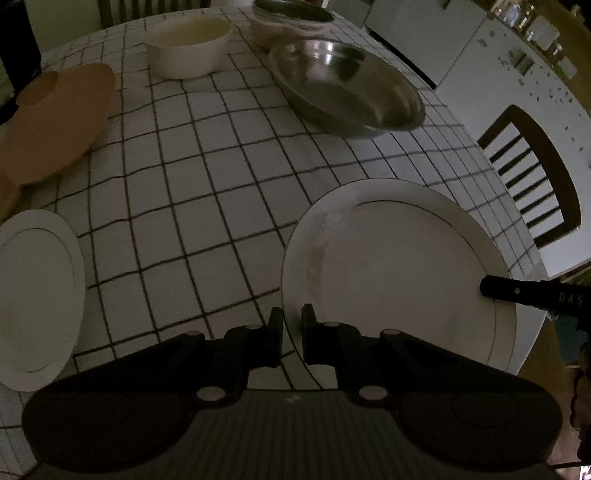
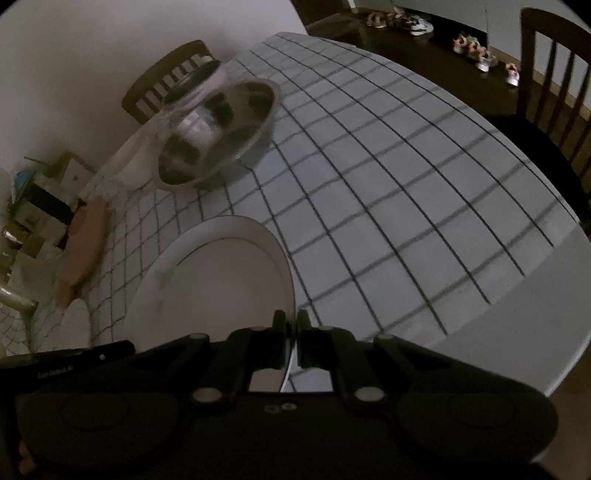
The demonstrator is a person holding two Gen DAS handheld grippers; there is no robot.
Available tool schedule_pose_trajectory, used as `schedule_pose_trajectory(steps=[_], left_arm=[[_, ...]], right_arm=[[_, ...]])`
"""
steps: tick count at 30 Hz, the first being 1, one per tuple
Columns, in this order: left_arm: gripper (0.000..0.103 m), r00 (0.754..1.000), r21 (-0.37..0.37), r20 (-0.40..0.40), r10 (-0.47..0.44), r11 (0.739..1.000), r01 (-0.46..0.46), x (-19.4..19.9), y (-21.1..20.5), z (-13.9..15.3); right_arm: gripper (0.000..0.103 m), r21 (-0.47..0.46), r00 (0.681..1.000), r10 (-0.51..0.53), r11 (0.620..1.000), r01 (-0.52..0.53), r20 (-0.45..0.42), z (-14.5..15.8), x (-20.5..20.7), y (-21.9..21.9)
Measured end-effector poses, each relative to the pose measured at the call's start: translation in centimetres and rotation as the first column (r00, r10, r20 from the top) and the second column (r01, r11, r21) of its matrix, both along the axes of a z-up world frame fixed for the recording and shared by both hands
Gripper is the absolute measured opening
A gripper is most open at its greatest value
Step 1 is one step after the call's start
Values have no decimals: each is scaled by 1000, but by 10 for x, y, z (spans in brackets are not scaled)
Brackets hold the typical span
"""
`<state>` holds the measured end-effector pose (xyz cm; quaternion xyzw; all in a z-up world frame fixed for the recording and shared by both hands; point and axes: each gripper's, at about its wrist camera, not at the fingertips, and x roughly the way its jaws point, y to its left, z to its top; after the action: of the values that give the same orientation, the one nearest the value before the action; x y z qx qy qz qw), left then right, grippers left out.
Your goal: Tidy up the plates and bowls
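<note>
Both grippers sit nearest the lenses, and we find each one clamped on the rim of the same large white plate (image 1: 399, 280). Our left gripper (image 1: 291, 336) pinches the near left edge of that rim, its fingers almost together with the edge between them. Our right gripper (image 2: 291, 341) pinches the opposite edge, its fingers closed to a thin slit around it. We see the plate over the near right part of the checked tablecloth (image 1: 192, 206); we cannot tell whether it touches the cloth. It carries nothing except a faint smear near its rim.

Beyond it we note the steel bowl (image 1: 351, 92), empty and reflective. Behind that bowl stands a white bowl with a dark interior (image 1: 291, 18); its contents are not discernible. Left of these sits a white straight-walled bowl (image 1: 192, 48), which appears empty. At the far left we note a brown plate (image 1: 55, 118), bare, and nearer to us a smaller white plate (image 1: 37, 295), also bare.

Writing: the right gripper's finger, seen from the left wrist view, reads "DAS", cut off by the frame edge. The left gripper's finger bears small lettering too blurred to read.
</note>
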<state>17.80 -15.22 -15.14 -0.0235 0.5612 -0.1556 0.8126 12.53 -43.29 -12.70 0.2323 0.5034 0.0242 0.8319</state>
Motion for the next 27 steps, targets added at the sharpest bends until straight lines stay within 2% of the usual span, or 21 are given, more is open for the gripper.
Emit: schedule_pose_trajectory(steps=[16, 27], left_arm=[[8, 998, 48, 23, -55, 997, 54, -14, -15, -5], [8, 997, 50, 36, -68, 997, 67, -15, -16, -4]], right_arm=[[8, 12, 999, -32, 999, 32, 16, -18, -23, -12], [9, 26, 999, -54, 998, 53, 10, -25, -29, -14]])
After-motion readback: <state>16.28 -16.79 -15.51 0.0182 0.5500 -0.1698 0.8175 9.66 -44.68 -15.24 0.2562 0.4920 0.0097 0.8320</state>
